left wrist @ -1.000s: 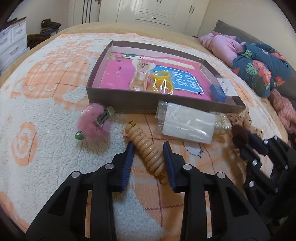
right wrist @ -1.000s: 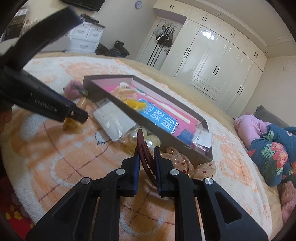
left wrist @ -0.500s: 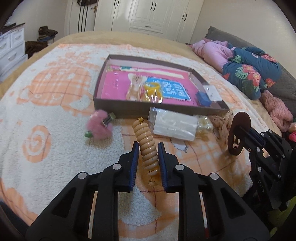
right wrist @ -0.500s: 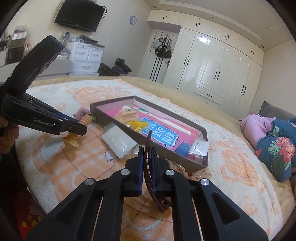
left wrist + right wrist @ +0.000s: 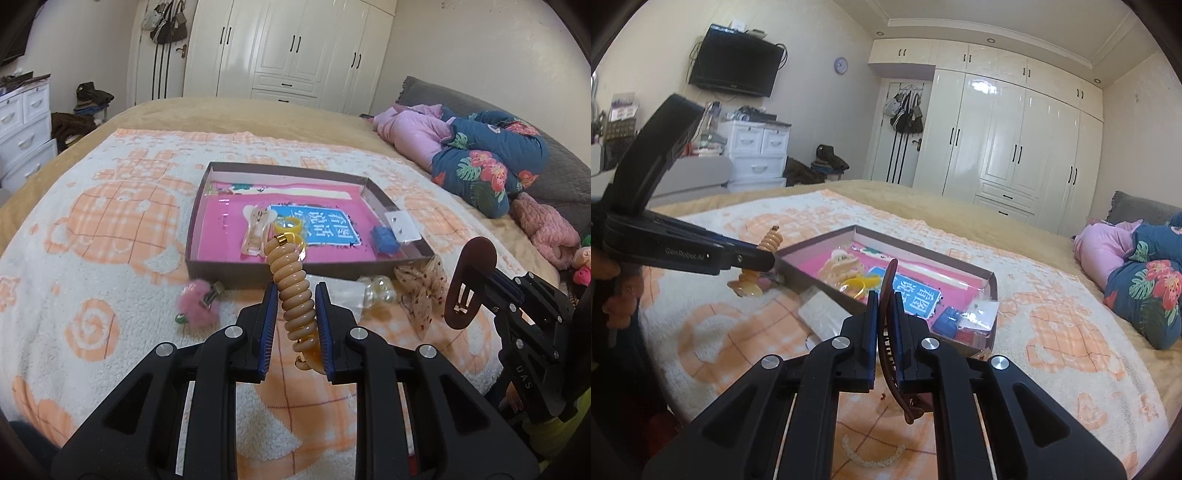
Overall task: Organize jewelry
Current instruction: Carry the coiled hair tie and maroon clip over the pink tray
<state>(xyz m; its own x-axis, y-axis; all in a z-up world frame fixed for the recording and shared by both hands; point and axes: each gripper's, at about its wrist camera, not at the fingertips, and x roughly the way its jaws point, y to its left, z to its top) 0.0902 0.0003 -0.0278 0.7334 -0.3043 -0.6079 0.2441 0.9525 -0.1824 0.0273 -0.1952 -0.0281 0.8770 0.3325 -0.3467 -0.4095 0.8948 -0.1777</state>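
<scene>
Left gripper [image 5: 295, 310] clamps spiral hair tie [image 5: 293, 295]; right gripper [image 5: 886, 314] pinches brown clip [image 5: 888, 314].

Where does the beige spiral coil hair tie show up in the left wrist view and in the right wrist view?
Left wrist view: beige spiral coil hair tie at centre, upright, clamped in the left gripper.
Right wrist view: far left, its coils showing above and below the left gripper's fingertip.
Shared landmark: the shallow brown cardboard box with pink lining, just beyond the tie in both.
</scene>
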